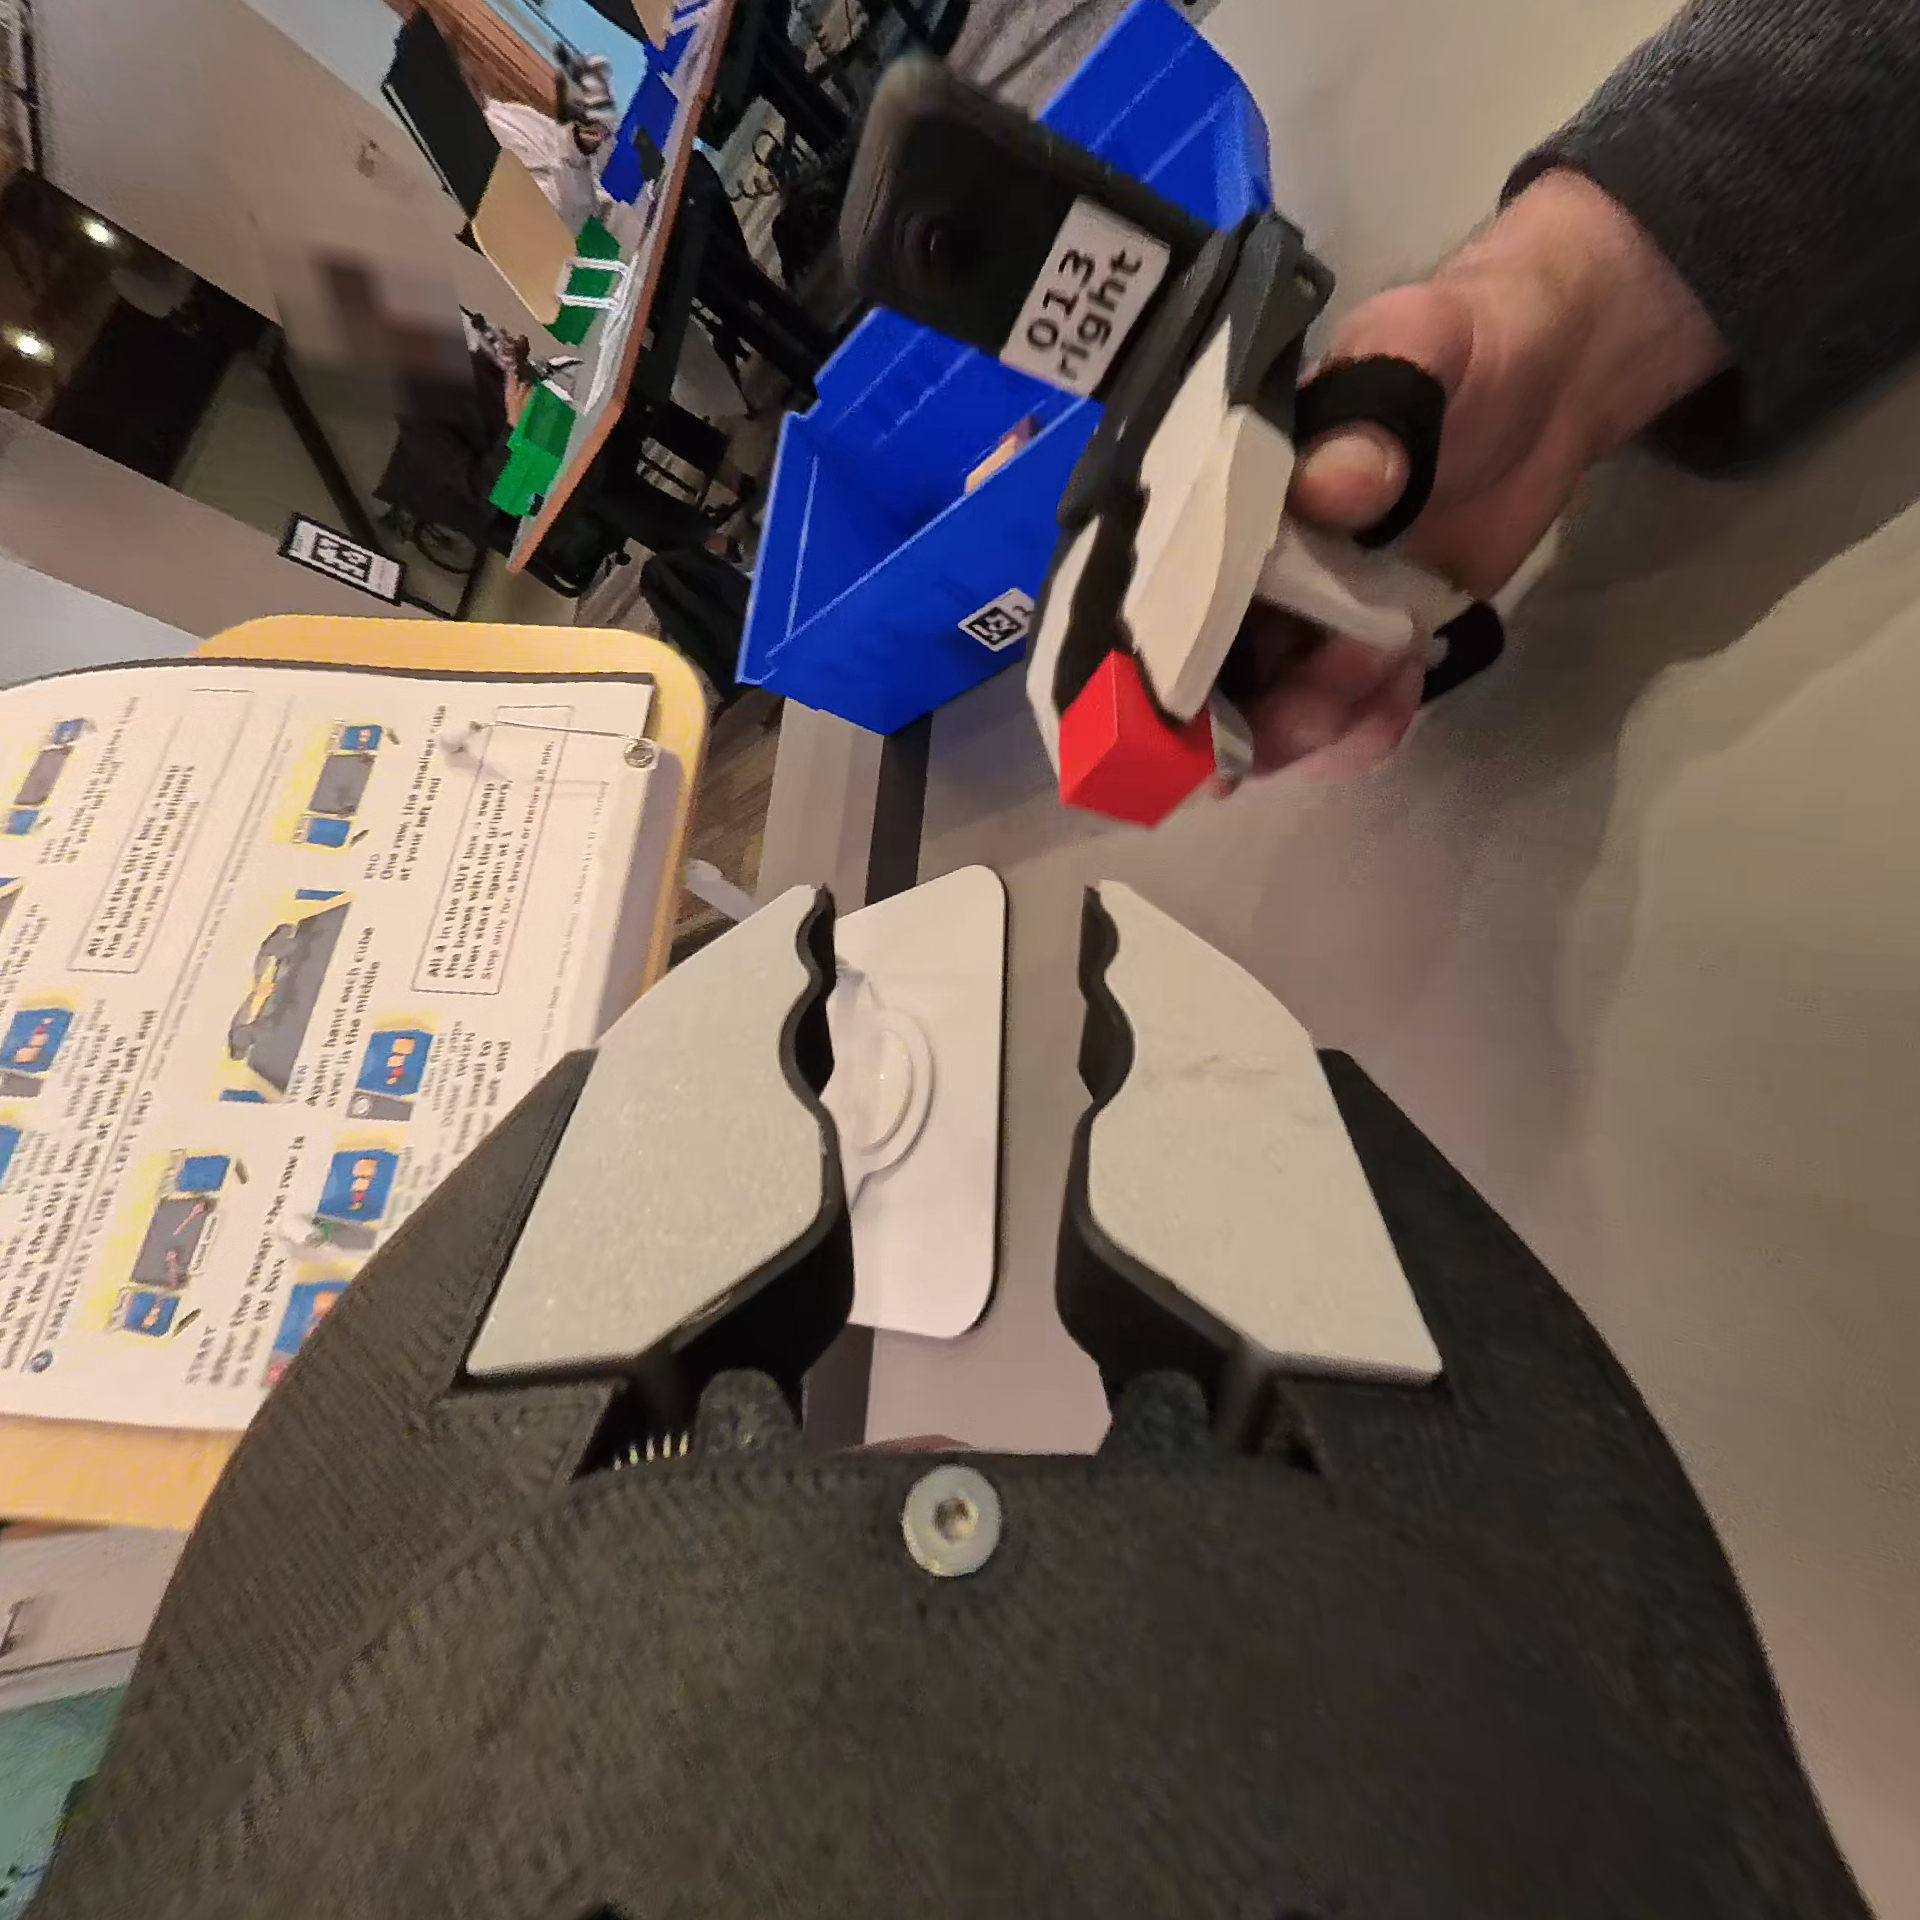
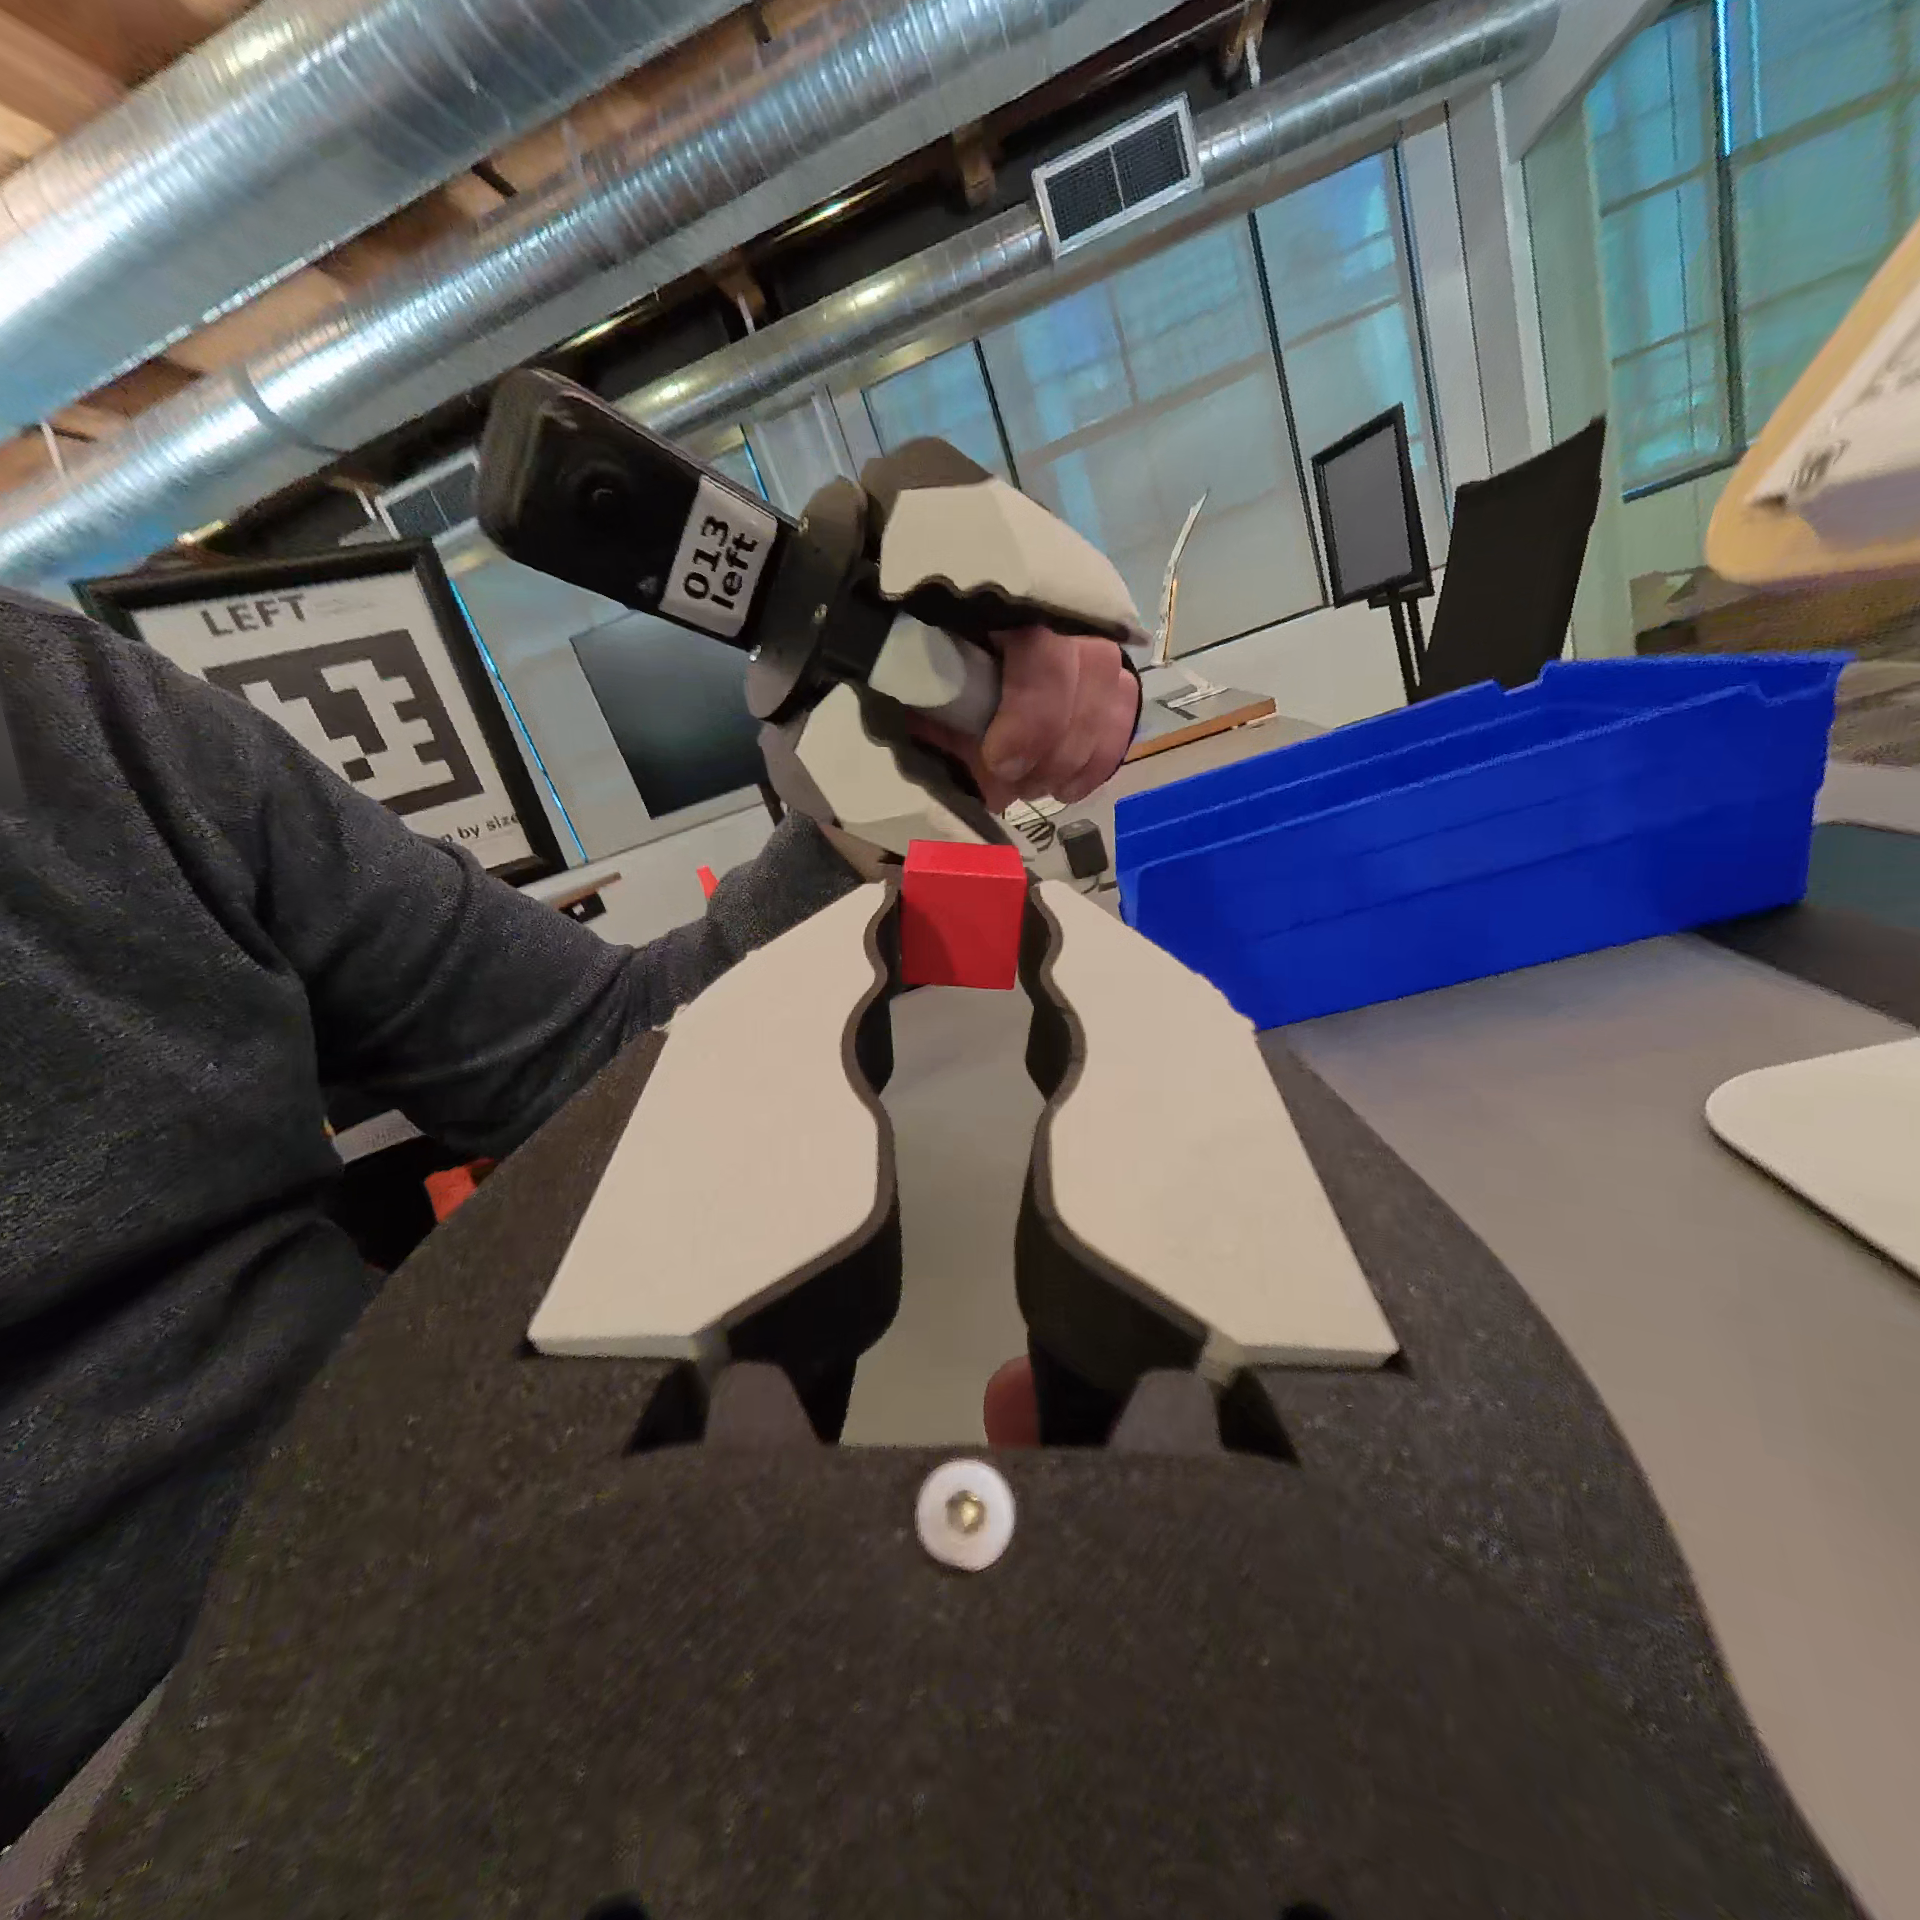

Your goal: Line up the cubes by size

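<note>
Your right gripper (image 2: 961, 935) is clamped on the red cube (image 2: 961, 925), both pads pressed to its sides, held up in the air above the grey table (image 1: 1558, 1039). In the left wrist view that cube (image 1: 1138, 748) is blurred & partly covered by the white fingers. Your left gripper (image 1: 956, 935) stands apart w/ nothing between its pads. Other cubes: can't make them out; the blue bin (image 1: 904, 540) is partly blocked by the right gripper. White labels on both camera bodies, a printed instruction sheet (image 1: 312, 935) w/ pics, cut off at frame edge, & a framed marker sign (image 2: 332, 707) behind your sleeve.
</note>
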A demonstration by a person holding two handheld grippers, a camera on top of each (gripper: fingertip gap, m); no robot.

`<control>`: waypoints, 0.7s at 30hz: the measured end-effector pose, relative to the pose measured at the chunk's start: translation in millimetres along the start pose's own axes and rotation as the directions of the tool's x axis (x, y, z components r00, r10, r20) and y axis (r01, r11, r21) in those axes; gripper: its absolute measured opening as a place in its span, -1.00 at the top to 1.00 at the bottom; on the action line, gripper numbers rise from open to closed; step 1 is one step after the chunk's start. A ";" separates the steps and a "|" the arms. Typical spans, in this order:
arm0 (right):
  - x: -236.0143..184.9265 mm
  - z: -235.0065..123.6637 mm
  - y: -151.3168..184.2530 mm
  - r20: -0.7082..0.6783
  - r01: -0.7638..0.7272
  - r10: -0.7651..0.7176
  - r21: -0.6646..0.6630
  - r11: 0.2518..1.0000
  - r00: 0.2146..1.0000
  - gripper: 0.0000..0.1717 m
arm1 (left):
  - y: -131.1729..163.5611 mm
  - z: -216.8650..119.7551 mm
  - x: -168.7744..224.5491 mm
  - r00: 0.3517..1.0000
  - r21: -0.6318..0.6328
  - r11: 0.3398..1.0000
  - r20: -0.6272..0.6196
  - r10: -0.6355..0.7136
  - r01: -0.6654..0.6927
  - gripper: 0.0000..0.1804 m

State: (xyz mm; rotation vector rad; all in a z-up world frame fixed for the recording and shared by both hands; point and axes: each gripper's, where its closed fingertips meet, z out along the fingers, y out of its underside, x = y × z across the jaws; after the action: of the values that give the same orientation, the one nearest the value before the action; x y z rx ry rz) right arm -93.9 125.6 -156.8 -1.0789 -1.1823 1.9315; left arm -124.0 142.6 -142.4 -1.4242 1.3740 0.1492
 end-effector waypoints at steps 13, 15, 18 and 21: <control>1.5 -128.7 -97.7 -0.275 0.405 -0.663 -0.612 0.679 0.696 0.76 | 7.3 -14.7 -13.0 0.999 -0.055 0.998 0.046 0.021 -0.018 0.63; 20.3 -171.9 -104.9 -0.260 0.330 -0.744 -0.772 0.543 0.615 0.76 | 7.0 -14.2 -12.4 0.999 -0.054 0.998 0.043 0.020 -0.017 0.64; 45.5 -234.2 -106.1 -0.179 0.175 -0.799 -0.926 0.334 0.574 0.75 | 6.7 -13.6 -11.5 0.999 -0.053 0.998 0.038 0.020 -0.018 0.65; 64.9 -278.3 -102.9 -0.124 0.064 -0.776 -0.976 0.206 0.618 0.75 | 6.9 -13.1 -10.9 0.999 -0.055 0.998 0.036 0.021 -0.019 0.65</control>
State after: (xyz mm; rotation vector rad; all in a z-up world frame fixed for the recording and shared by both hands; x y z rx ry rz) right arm 128.8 332.2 -157.6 -1.4574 -1.9257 0.1169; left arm -140.1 141.8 -133.5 -1.4465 1.3637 0.2261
